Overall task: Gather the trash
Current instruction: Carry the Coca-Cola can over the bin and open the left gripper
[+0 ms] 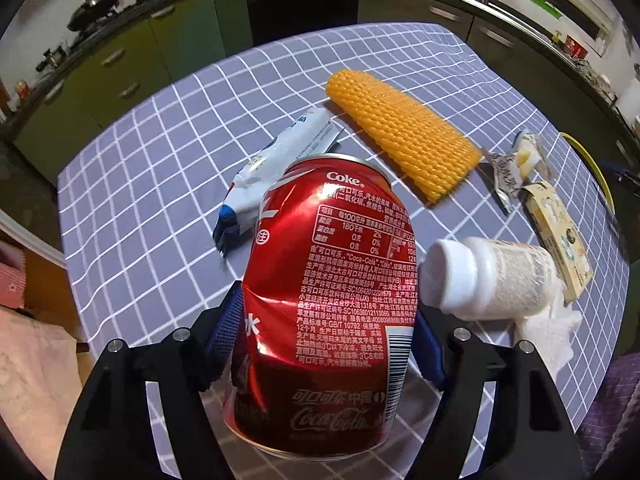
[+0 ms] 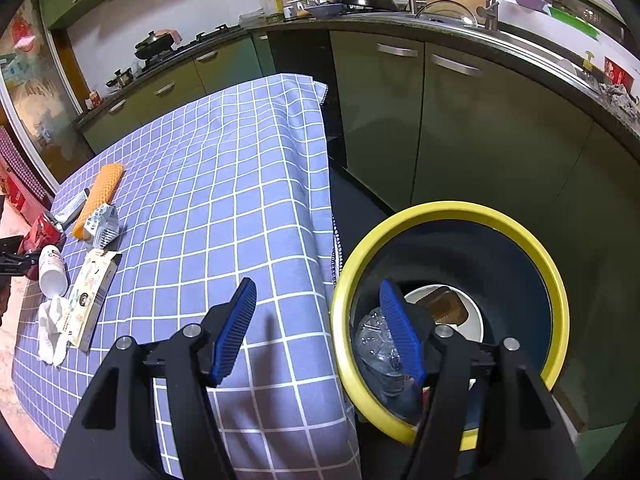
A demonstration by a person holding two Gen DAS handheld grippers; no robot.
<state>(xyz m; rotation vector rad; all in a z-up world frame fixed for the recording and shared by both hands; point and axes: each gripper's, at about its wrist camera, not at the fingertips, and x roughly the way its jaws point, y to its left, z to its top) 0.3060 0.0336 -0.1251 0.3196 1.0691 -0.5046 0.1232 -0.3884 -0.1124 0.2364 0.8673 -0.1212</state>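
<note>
A dented red Coke can (image 1: 328, 280) stands tilted between the blue pads of my left gripper (image 1: 328, 304), which press on both of its sides just above the checked tablecloth (image 1: 160, 184). In the right wrist view the same can (image 2: 42, 230) shows at the table's far left. My right gripper (image 2: 318, 285) is open and holds nothing. It hangs over the table's edge, its right finger above the yellow-rimmed bin (image 2: 556, 280). Inside the bin lie a clear plastic bottle (image 2: 372, 340) and a white bowl (image 2: 474, 320).
Beyond the can lie a white-blue wrapper (image 1: 276, 168) and an orange foam net (image 1: 404, 136). To the right are a crumpled wrapper (image 1: 512, 168), a white pill bottle (image 1: 492, 272), a small carton (image 1: 560, 236) and a tissue (image 1: 552, 336). Green kitchen cabinets (image 2: 480, 128) surround the table.
</note>
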